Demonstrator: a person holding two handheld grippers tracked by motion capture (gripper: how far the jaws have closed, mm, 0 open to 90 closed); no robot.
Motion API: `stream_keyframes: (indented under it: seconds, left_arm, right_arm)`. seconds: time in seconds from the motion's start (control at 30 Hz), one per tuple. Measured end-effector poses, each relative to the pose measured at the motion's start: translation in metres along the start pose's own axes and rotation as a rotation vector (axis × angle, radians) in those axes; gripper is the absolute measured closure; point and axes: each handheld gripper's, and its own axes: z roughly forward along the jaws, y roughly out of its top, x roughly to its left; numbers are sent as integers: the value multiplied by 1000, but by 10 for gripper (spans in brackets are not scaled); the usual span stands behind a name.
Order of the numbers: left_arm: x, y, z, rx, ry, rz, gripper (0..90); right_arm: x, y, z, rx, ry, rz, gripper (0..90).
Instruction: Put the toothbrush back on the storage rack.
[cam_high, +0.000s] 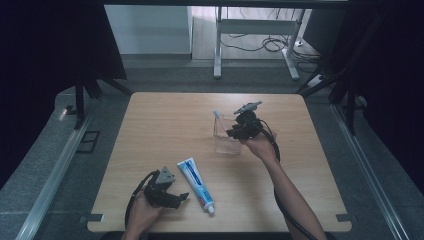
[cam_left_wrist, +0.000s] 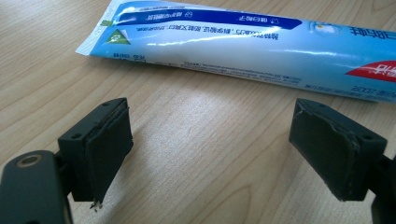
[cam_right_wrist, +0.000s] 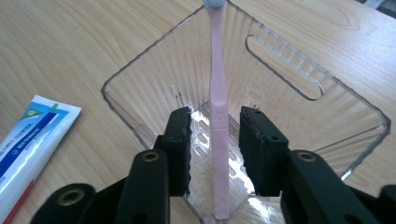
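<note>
Two grippers showed in the high view: the left gripper (cam_high: 172, 196) low on the wooden table (cam_high: 165, 125), just beside the toothpaste tube (cam_high: 196, 184); the right gripper (cam_high: 239, 131) at the clear holder (cam_high: 226, 142), where a pink toothbrush (cam_high: 218, 118) leaned. Left gripper view: we saw jaws wide apart, the tube (cam_left_wrist: 243, 44) lying beyond them. Right gripper view: jaws flanked the toothbrush (cam_right_wrist: 218, 116), small gaps either side, not clamped, its foot inside the holder (cam_right_wrist: 299, 70).

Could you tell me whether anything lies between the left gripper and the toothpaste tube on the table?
Nothing visible does. The left gripper has its jaws wide apart, and bare wooden table lies between them and the toothpaste tube, which lies flat just ahead. The clear plastic container with the pink toothbrush stands apart, by the right gripper.
</note>
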Motion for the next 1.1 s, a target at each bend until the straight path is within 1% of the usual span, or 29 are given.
stream_keyframes:
  seconds: [0.03,0.1,0.17,0.23,0.33,0.4,0.43,0.53,0.63,0.67,0.73,0.77,0.83,0.9,0.93,1.0,1.1]
  left_arm:
    - [0,0,0,-5,0,-1,134]
    - [0,-1,-1,-13,4,-6,133]
    - [1,-1,-2,-31,-4,-27,133]
    - [2,-1,-2,-38,-8,-39,133]
    - [2,-2,-3,-39,-9,-46,133]
    - [2,-2,-3,-38,-9,-50,132]
    - [1,-2,-2,-44,-18,-57,132]
    - [1,-2,-1,-48,-25,-58,130]
    - [1,-2,-1,-45,-14,-61,130]
    - [1,-2,-1,-49,-15,-64,130]
    - [1,-1,-2,-66,-20,-68,130]
    - [1,-1,-2,-66,-20,-68,129]
    - [0,-1,-3,-81,-16,-62,129]
    - [-1,0,-5,-107,-8,-56,129]
    - [-1,0,-6,-121,-12,-56,129]
    - [0,0,-7,-136,-17,-65,129]
    - [0,0,-8,-140,-13,-63,129]
  right_arm:
    - [0,0,0,0,0,0,614]
    - [2,-1,-4,-13,-4,-11,566]
    - [3,-2,-5,-18,-4,-12,555]
    - [5,-3,-8,-30,-3,-23,534]
    - [9,-4,-14,-48,-2,-42,485]
    - [10,-4,-15,-52,-2,-46,474]
    - [11,-5,-18,-59,-3,-53,445]
    - [13,-6,-22,-72,-9,-65,411]
    - [15,-6,-26,-81,-3,-68,386]
    - [16,-8,-28,-88,1,-79,369]
    - [17,-10,-31,-89,9,-86,355]
    - [18,-10,-32,-93,11,-91,344]
    - [19,-11,-35,-96,12,-93,335]
    - [20,-13,-37,-102,21,-96,314]
    - [20,-14,-38,-103,21,-97,304]
    - [22,-18,-43,-106,24,-101,260]
    - [23,-23,-46,-109,20,-107,220]
